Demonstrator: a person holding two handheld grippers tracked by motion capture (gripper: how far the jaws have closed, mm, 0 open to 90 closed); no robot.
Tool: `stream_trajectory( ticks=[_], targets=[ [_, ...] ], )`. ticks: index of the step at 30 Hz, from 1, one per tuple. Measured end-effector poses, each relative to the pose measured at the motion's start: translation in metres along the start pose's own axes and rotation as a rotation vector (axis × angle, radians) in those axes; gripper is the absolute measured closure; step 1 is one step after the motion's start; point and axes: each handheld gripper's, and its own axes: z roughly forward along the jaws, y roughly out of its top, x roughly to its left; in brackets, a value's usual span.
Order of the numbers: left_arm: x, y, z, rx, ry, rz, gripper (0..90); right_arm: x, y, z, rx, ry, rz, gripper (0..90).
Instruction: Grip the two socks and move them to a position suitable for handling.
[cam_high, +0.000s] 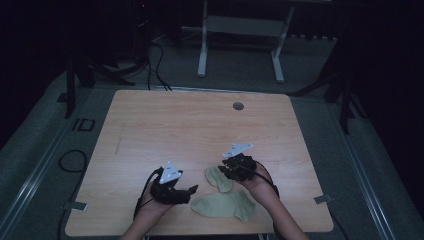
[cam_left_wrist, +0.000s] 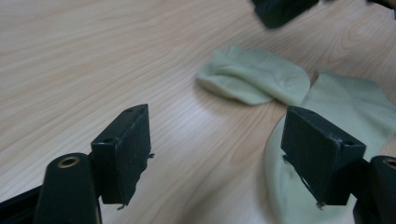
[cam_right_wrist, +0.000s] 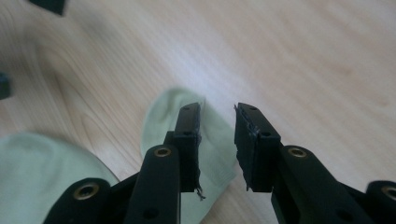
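While both socks lie flat on the table (cam_high: 150, 125), no pairing or folding is judged to have been done yet. Two pale green socks are seen at the near edge, right of centre: a larger sock (cam_high: 225, 205) nearest the person, and a smaller sock (cam_high: 219, 178) just beyond it, the two overlapping or touching where they meet. Neither is lifted or held.

The left hand-held gripper (cam_high: 191, 190) is seen just left of the larger sock, pointing right toward it; in the left gripper view the jaws are stood well apart with bare wood and the sock's edge (cam_left_wrist: 289, 186) between them, nothing pinched. The right hand-held gripper (cam_high: 231, 169) is held over the far end of the smaller sock (cam_right_wrist: 163, 116); its jaws are kept narrowly apart, a clear gap is shown, and no cloth is clamped, though the sock lies right under the left jaw. Contact with the cloth cannot be told.

Left to do, as judged: grasping, aligning and stacking or folding the socks — practically all of it.

The rest of the table is bare except for a small round grommet (cam_high: 238, 106) at the far edge, well apart. Nothing is seen blocking either approach; the overlap of the socks could cause both to be dragged together.
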Motion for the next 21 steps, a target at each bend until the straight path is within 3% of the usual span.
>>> stream_trajectory(
  ticks=[1, 2, 9, 11, 12, 15, 19, 20, 21],
  targets=[
    [0.000, 0.000, 0.000, 0.000, 0.000, 0.000, 33.0, 0.000, 0.000, 0.000, 0.000, 0.000, 0.000, 70.2],
    [0.000, 0.005, 0.012, 0.021, -0.022, -0.008, 33.0, -0.001, -0.003, 0.004, 0.007, -0.001, 0.002, 69.9],
    [0.003, 0.021, 0.051, 0.108, -0.070, 0.007, 44.3, -0.010, -0.022, 0.029, 0.092, 0.025, 0.007, 66.4],
    [0.004, 0.024, 0.059, 0.133, -0.073, 0.012, 47.1, -0.011, -0.024, 0.029, 0.087, 0.036, 0.008, 67.0],
    [0.005, 0.025, 0.063, 0.132, -0.084, 0.006, 51.4, -0.013, -0.026, 0.029, 0.080, 0.059, 0.022, 72.6],
    [0.005, 0.027, 0.068, 0.142, -0.086, 0.013, 56.0, -0.013, -0.028, 0.029, 0.071, 0.068, 0.022, 76.6],
    [0.005, 0.026, 0.075, 0.161, -0.085, -0.005, 71.0, -0.011, -0.029, 0.030, 0.063, 0.075, 0.027, 81.3],
    [0.004, 0.026, 0.076, 0.165, -0.081, -0.005, 78.7, -0.010, -0.029, 0.030, 0.060, 0.072, 0.025, 81.8],
    [0.003, 0.025, 0.077, 0.157, -0.085, -0.008, 78.7, -0.010, -0.029, 0.030, 0.060, 0.069, 0.022, 82.0]
  ],
)
